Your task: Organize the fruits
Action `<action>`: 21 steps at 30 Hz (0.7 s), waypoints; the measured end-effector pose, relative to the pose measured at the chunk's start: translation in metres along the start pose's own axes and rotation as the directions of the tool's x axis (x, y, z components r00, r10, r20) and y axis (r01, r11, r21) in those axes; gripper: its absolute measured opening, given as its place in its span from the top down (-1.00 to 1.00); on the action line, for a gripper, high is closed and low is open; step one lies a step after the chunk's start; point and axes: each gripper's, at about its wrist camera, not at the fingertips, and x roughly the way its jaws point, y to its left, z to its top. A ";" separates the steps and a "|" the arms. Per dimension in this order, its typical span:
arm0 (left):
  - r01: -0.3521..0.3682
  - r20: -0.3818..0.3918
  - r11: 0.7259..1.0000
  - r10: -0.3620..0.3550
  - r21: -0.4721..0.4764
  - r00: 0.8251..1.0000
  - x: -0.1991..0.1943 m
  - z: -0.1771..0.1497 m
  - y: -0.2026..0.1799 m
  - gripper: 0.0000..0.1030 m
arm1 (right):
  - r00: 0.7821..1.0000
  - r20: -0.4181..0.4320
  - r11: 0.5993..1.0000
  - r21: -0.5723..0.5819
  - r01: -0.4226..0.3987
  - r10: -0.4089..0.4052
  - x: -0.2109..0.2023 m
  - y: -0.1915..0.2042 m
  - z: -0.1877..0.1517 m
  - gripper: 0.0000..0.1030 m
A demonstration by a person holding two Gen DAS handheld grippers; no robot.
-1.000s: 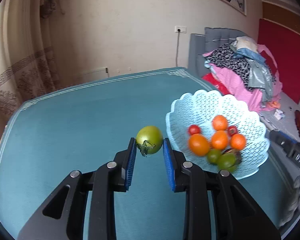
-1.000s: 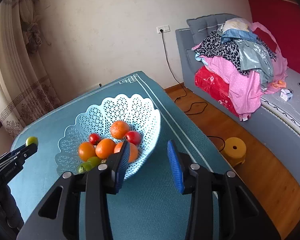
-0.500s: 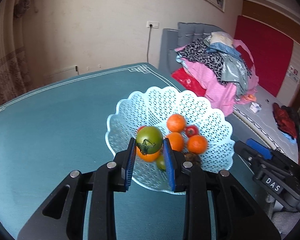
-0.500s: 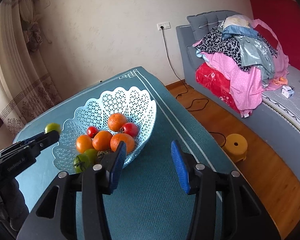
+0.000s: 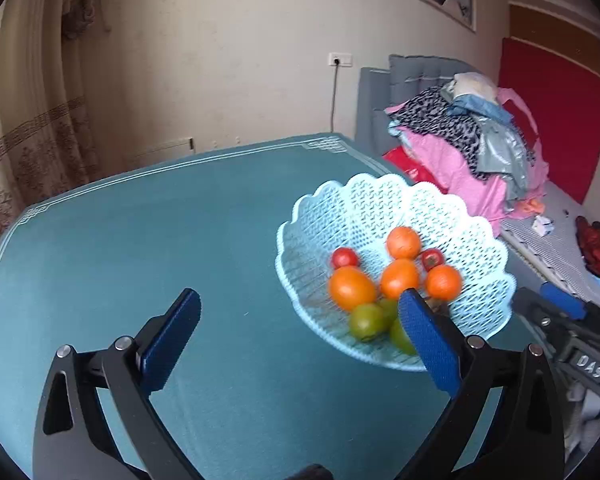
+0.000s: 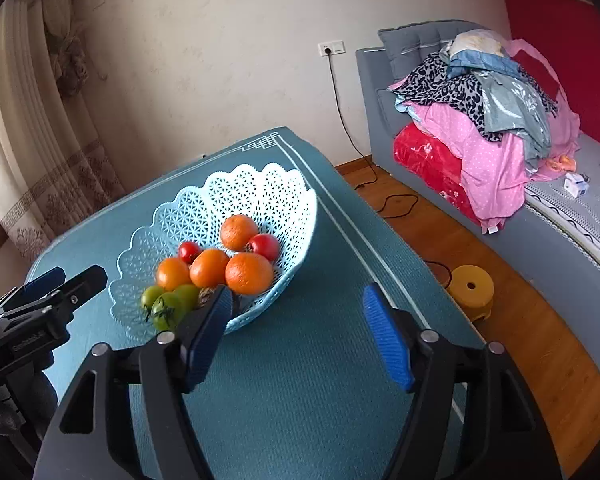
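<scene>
**A:** In the pale blue lattice basket (image 6: 268,196) on the teal table (image 5: 140,248), all the fruit I can spot is sitting piled at the near side: oranges (image 6: 249,273) on top, little red tomatoes (image 6: 265,246) tucked behind, green tomatoes (image 6: 166,311) crowding the front rim. Nothing is lying loose on the cloth in either view.

**B:** And the grippers?

**A:** Both are hanging empty. The left gripper (image 5: 300,336) is gaping wide just beside the basket, and the right gripper (image 6: 296,332) is spread apart too, hovering over the cloth at the near edge.

**B:** If something needs shuffling, how are you thinking it handles?

**A:** I'm guessing the oranges are firm, fairly light, and a bit rollable, so I'd be pinching across the widest middle. The tomatoes are looking smooth-skinned and squashable, so gentle squeeze, sides only, avoiding the stem. The basket is probably thin, flexy plastic, so I'm not trusting the scalloped rim for lifting.
</scene>
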 end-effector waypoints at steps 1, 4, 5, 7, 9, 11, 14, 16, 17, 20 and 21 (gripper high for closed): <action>-0.005 -0.010 1.000 0.005 -0.002 1.000 0.000 -0.002 0.002 -0.95 | 1.000 -0.006 1.000 -0.006 -0.001 0.001 -0.001 0.002 -0.001 -0.35; -0.010 -0.035 1.000 0.010 -0.011 0.999 0.002 -0.009 0.006 -0.95 | 1.000 -0.020 1.000 -0.022 -0.010 0.010 -0.004 0.009 -0.002 -0.57; -0.014 -0.038 1.000 0.014 -0.012 0.999 0.003 -0.011 0.007 -0.95 | 1.000 -0.021 0.999 -0.031 -0.013 0.012 -0.005 0.012 -0.002 -0.61; -0.017 -0.033 1.000 0.017 -0.010 0.999 0.001 -0.013 0.008 -0.95 | 1.000 -0.022 0.998 -0.068 -0.007 0.006 -0.008 0.020 -0.003 -0.69; -0.024 -0.025 1.000 0.024 -0.003 0.999 -0.002 -0.014 0.008 -0.95 | 1.000 -0.022 0.993 -0.116 0.006 -0.009 -0.010 0.030 -0.004 -0.75; -0.041 -0.012 0.999 0.041 0.007 0.999 -0.005 -0.013 0.007 -0.95 | 1.000 -0.012 0.988 -0.150 0.022 -0.024 -0.013 0.038 -0.006 -0.76; -0.059 0.009 0.998 0.059 0.027 0.998 -0.012 -0.011 0.006 -0.95 | 0.999 0.005 0.980 -0.196 0.046 -0.046 -0.018 0.049 -0.008 -0.81; -0.060 0.021 0.998 0.059 0.032 0.998 -0.016 -0.011 0.005 -0.95 | 0.999 0.010 0.979 -0.200 0.046 -0.045 -0.021 0.051 -0.007 -0.81; -0.063 0.028 0.997 0.062 0.039 0.998 -0.018 -0.010 0.005 -0.95 | 0.999 0.012 0.978 -0.202 0.044 -0.043 -0.022 0.053 -0.007 -0.81; -0.084 0.045 0.994 0.081 0.067 0.996 -0.023 -0.011 0.002 -0.95 | 0.999 0.015 0.976 -0.214 0.043 -0.041 -0.024 0.059 -0.007 -0.81; -0.090 0.045 0.993 0.087 0.075 0.995 -0.023 -0.011 0.001 -0.95 | 0.999 0.016 0.975 -0.217 0.043 -0.041 -0.025 0.060 -0.007 -0.81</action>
